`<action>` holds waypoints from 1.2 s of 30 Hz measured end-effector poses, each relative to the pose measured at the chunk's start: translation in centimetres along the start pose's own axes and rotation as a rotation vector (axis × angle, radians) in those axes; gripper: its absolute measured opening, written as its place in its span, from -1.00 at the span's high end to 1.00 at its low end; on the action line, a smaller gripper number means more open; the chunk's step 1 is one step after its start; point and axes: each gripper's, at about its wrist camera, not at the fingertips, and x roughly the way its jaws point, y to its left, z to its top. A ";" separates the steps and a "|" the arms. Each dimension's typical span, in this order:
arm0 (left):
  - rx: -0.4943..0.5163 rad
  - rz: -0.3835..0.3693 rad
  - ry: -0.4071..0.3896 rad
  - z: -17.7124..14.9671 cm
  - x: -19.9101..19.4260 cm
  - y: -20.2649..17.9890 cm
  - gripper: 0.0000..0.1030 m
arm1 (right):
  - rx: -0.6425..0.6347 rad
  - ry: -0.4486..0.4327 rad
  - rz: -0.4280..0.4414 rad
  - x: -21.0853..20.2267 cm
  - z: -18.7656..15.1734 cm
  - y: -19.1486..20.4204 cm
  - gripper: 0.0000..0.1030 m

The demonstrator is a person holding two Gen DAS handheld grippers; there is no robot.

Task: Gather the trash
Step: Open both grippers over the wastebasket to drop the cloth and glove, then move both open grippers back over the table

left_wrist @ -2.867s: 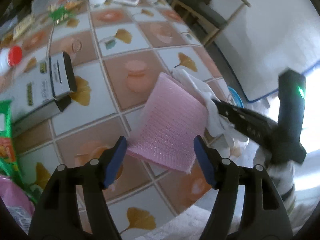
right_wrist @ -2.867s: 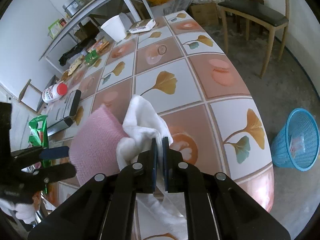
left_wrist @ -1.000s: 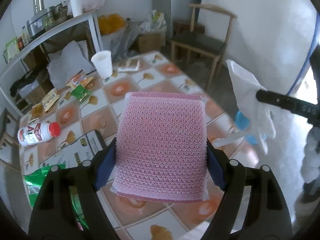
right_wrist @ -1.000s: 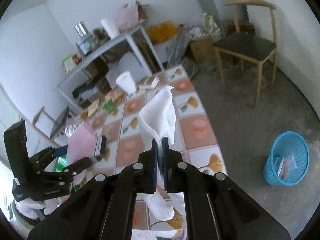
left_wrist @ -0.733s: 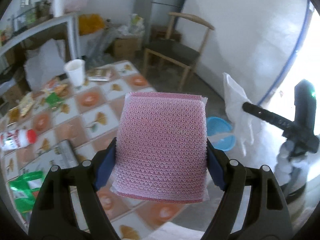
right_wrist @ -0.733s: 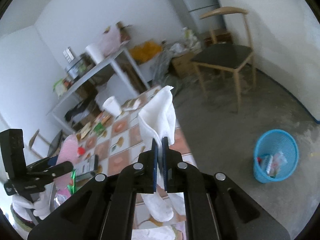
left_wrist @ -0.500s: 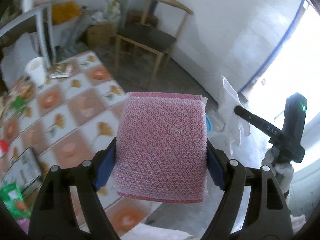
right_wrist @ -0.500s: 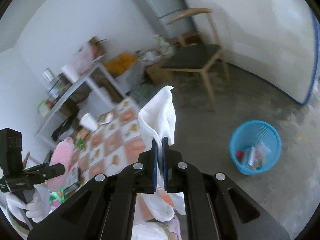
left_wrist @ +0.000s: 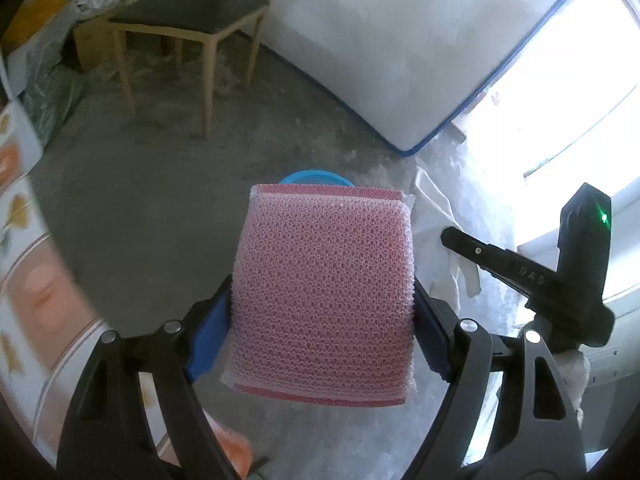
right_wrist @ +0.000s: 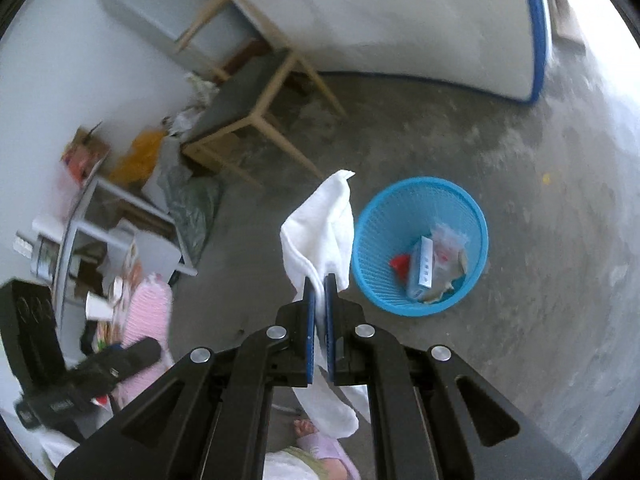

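Left gripper (left_wrist: pixel 322 332) clamped the pink foam sheet (left_wrist: pixel 324 300) by its side edges; right gripper (right_wrist: pixel 318 316) pinched the limp white cloth (right_wrist: pixel 320 228) mid-fold, both light, soft, above the blue basket (right_wrist: pixel 420 200).

Pink honeycomb-mesh pad (left_wrist: pixel 324 304), white cloth (right_wrist: pixel 320 228), blue lattice basket (right_wrist: pixel 476 216), blue-padded black fingers (left_wrist: pixel 210 340).

"DAS" on right gripper (left_wrist: pixel 460 238) arm

Now swung off the tiled table (left_wrist: pixel 24 280) at frame left, toward the blue basket (right_wrist: pixel 420 246), larger at centre right, peeking above the pink pad (left_wrist: pixel 324 300).
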 end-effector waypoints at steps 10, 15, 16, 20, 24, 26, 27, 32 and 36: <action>-0.061 0.043 -0.043 4.8 10.9 -3.3 -0.68 | 0.148 -0.007 -0.073 6.8 5.4 -7.7 0.29; -0.042 -0.003 -0.064 3.7 10.5 -3.7 -0.68 | 0.156 -0.027 -0.091 7.3 4.5 -10.1 0.28; -0.038 -0.011 -0.075 3.5 9.9 -3.4 -0.68 | 0.152 -0.036 -0.096 7.0 4.1 -10.3 0.28; -0.044 -0.044 -0.135 2.5 7.0 -2.9 -0.68 | 0.114 -0.059 -0.082 5.3 2.4 -10.3 0.28; -0.013 -0.054 -0.198 0.6 2.4 -3.4 -0.68 | 0.023 -0.105 -0.061 1.8 0.0 -8.2 0.28; 0.006 -0.056 -0.251 -1.0 -0.9 -3.6 -0.68 | -0.030 -0.151 -0.036 -0.6 -1.3 -6.8 0.11; 0.007 -0.061 -0.272 -1.6 -2.1 -3.6 -0.68 | -0.065 -0.183 -0.032 -2.1 -2.1 -5.8 0.01; 0.007 -0.007 -0.409 -6.0 -10.5 -3.2 -0.68 | -0.228 -0.309 -0.048 -7.5 -4.7 -0.9 -0.40; -0.024 0.055 -0.535 -9.2 -16.3 -2.1 -0.68 | -0.332 -0.428 -0.052 -11.3 -6.6 3.8 -0.88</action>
